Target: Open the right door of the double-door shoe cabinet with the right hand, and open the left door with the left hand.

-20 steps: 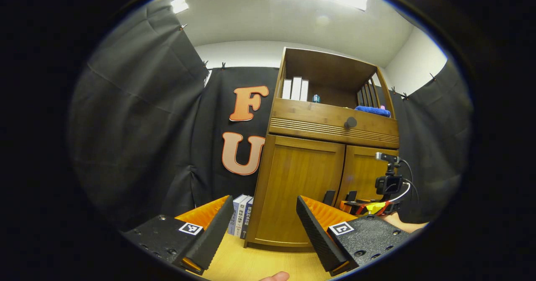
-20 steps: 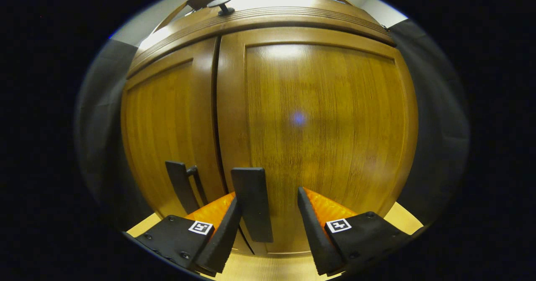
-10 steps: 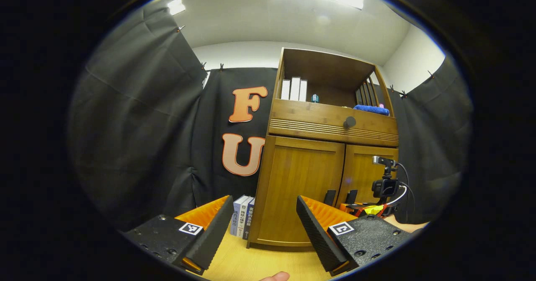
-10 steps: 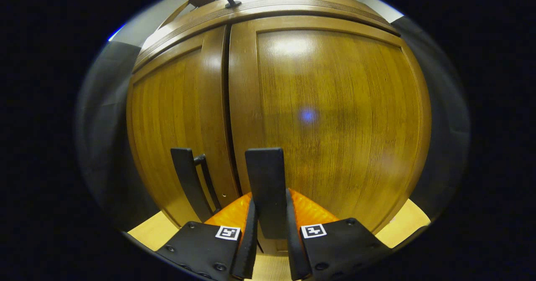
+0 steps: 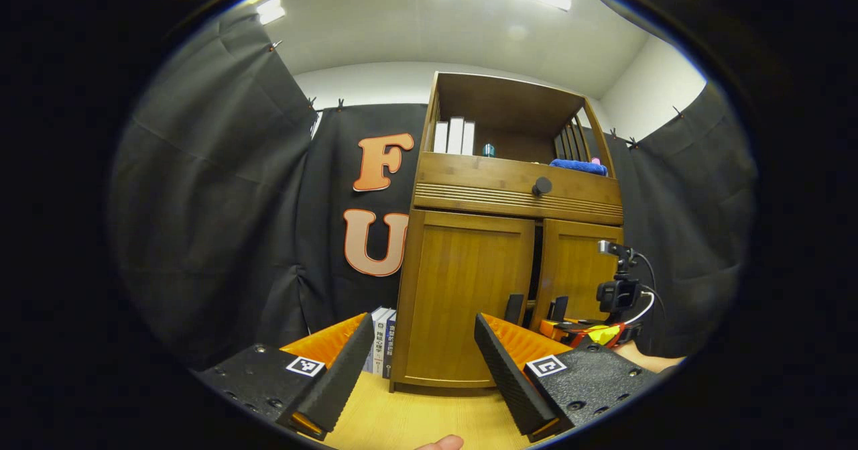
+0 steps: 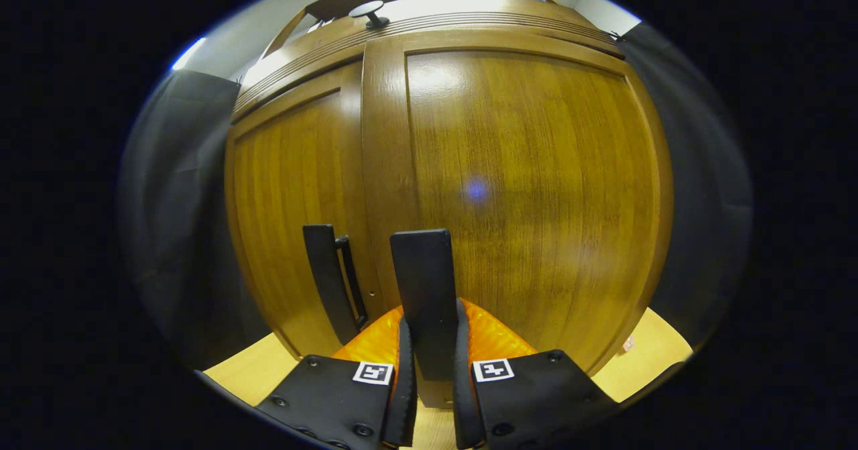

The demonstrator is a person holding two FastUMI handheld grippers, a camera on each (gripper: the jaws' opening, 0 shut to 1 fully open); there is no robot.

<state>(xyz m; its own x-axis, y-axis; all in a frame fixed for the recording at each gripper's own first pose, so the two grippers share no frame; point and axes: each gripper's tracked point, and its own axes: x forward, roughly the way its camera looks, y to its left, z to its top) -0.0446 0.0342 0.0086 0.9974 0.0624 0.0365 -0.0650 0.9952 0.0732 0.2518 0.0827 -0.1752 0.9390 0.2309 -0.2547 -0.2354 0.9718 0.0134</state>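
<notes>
With our right gripper (image 6: 429, 396) clenched on the right door's handle (image 6: 423, 296), just beside the cabinet's centre seam, we should pull in the hinge's arc (a dark gap shows there), while the left gripper (image 5: 419, 369), jaws released, waits off the left door (image 5: 462, 296).

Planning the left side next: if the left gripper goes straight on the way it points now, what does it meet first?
Most likely the left door of the shoe cabinet, low on its panel. The left gripper is open and apart from it; depth is unclear.
</notes>
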